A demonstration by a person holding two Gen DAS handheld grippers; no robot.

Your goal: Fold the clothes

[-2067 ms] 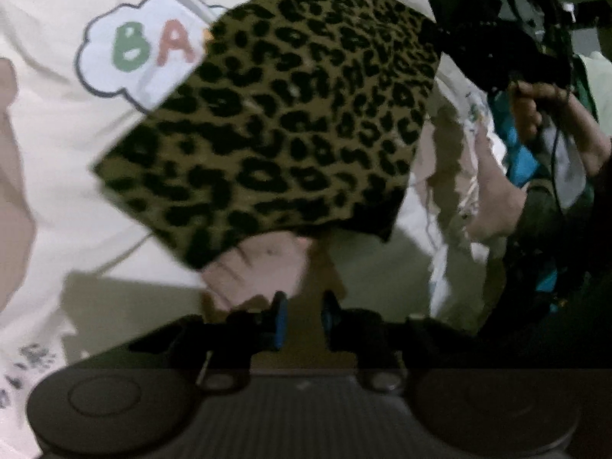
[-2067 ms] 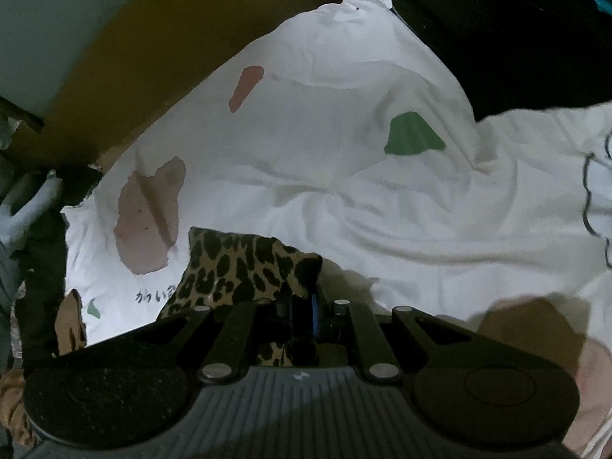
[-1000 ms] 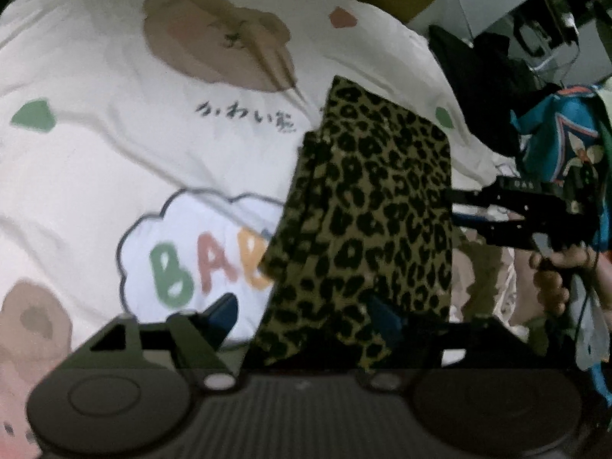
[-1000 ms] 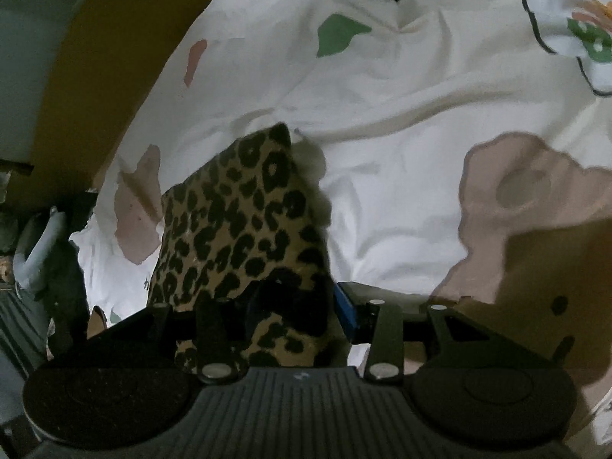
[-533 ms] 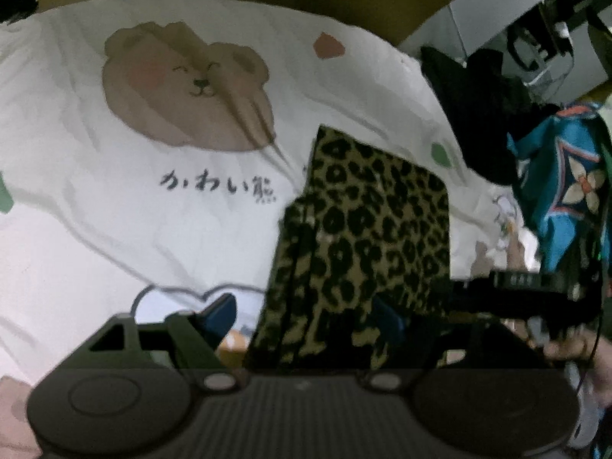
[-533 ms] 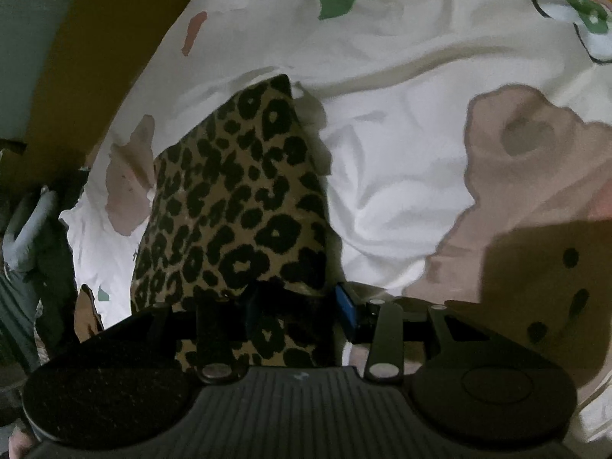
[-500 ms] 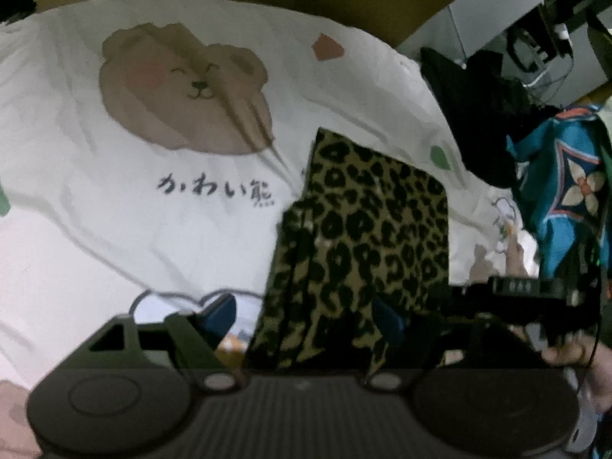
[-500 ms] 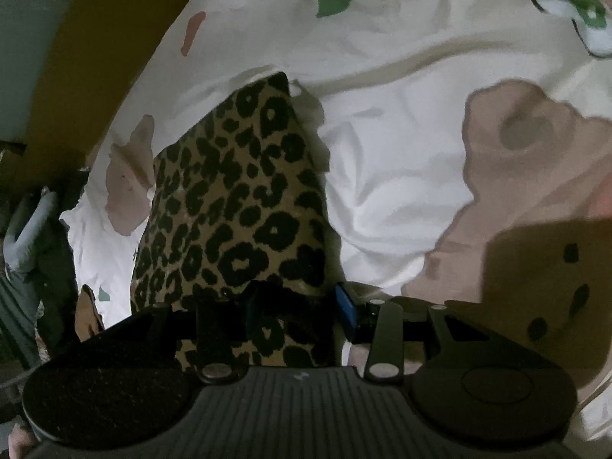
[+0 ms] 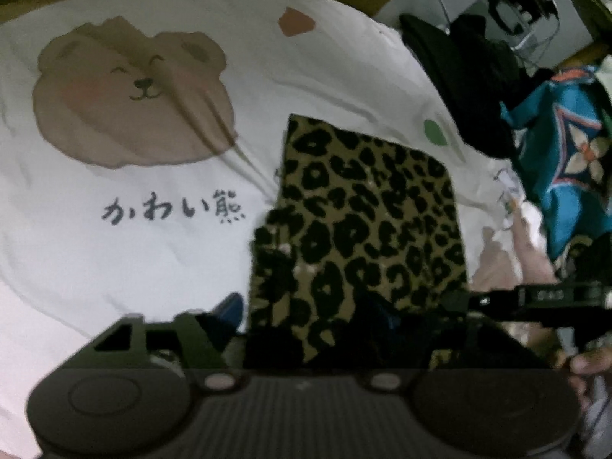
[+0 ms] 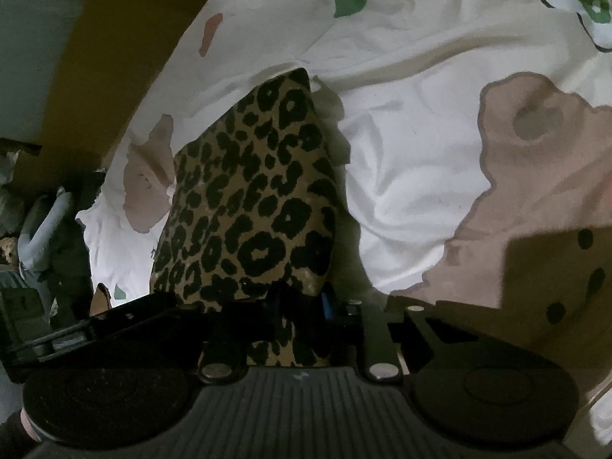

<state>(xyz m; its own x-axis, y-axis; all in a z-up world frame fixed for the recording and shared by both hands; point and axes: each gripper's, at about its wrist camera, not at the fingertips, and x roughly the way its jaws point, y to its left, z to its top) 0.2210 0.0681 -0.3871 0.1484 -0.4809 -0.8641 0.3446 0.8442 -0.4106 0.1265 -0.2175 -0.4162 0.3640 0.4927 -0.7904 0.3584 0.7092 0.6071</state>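
A folded leopard-print garment (image 9: 367, 222) lies on a white bedsheet (image 9: 114, 252) printed with a brown bear. My left gripper (image 9: 306, 313) is open, its blue-padded fingers (image 9: 229, 311) wide apart around the garment's near edge. In the right wrist view the same garment (image 10: 252, 206) lies just ahead, and my right gripper (image 10: 302, 306) is closed on its near edge. The right gripper also shows in the left wrist view (image 9: 543, 298), at the garment's right corner.
A pile of dark clothes (image 9: 470, 65) and a teal patterned cloth (image 9: 573, 160) lie at the bed's right side. A brown headboard (image 10: 114, 38) runs behind the sheet. Grey objects (image 10: 42, 225) sit beyond the bed's left edge in the right wrist view.
The garment was laid down flat on the sheet and my left gripper opened. Over the last half second my right gripper's fingers closed on the garment's near edge.
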